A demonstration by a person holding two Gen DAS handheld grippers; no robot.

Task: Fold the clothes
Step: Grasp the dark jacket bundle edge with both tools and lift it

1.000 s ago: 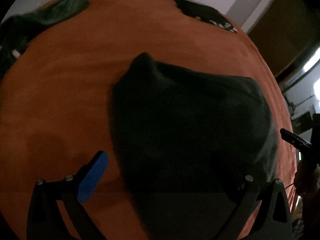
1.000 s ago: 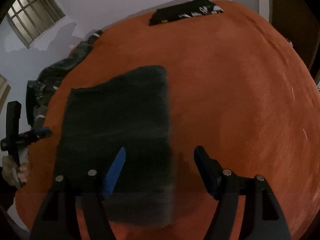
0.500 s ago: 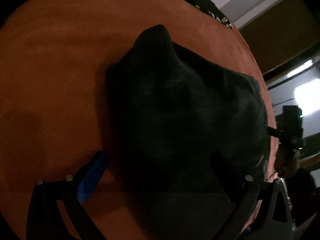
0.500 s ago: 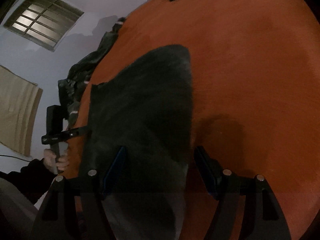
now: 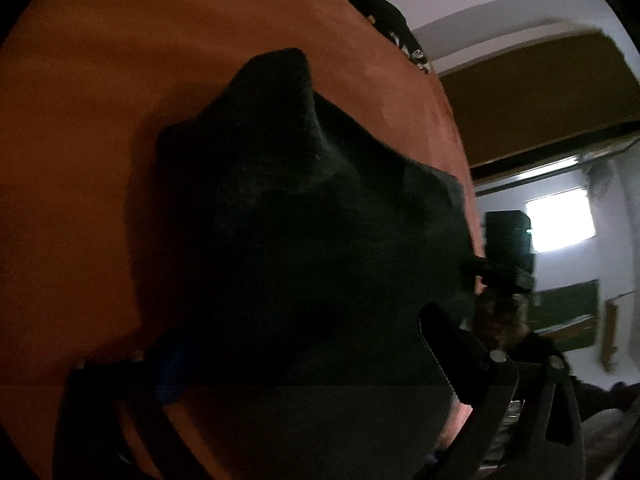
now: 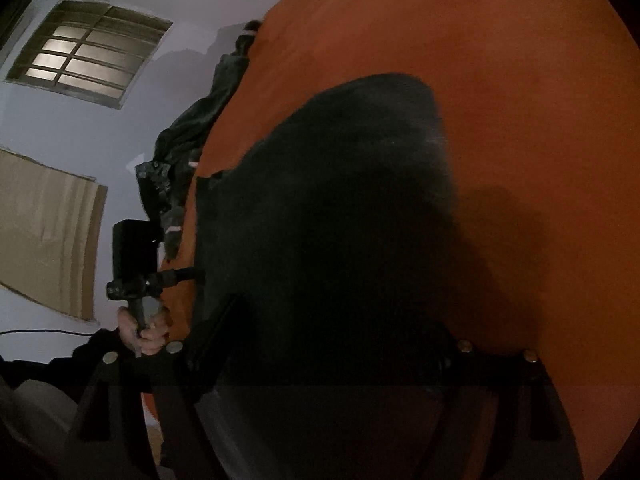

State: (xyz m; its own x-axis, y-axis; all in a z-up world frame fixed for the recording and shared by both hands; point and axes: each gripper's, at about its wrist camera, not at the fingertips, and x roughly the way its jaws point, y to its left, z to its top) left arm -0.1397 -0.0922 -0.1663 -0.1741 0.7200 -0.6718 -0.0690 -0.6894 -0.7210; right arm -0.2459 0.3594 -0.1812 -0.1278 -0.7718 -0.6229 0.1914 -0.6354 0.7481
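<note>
in the dim light of a bedroom, the left gripper [image 5: 296,344] and the right gripper [image 6: 316,332] hang low over the near edge of a dark grey, soft knitted garment [image 5: 304,216], which lies partly folded on a wide orange bed cover [image 5: 80,128], toward the person's side of it. the left gripper's jaws stand spread, one blue pad on the cover beside the cloth and the black one over it, with the near hem between them but not pinched. the right gripper's jaws are opening, straddling the garment's [image 6: 340,216] other near corner without pressing it.

the step in hand looks like taking both near corners for the next fold. to do it well, each lower finger should slide under every layer at the hem before closing, both hands should close level with one another, and the cloth should be carried away from the person evenly so the far peak does not twist.

farther off, each camera catches the other hand's tool at the garment's side edge. only the right wrist view shows the person's bare hand [image 6: 144,328] on the left tool's handle, a heap of dark green crumpled clothing [image 6: 192,140] at the cover's far left edge, and a barred window [image 6: 88,52]. only the left wrist view shows a black printed garment [image 5: 384,20] at the far edge and a bright doorway [image 5: 560,220] beyond.
</note>
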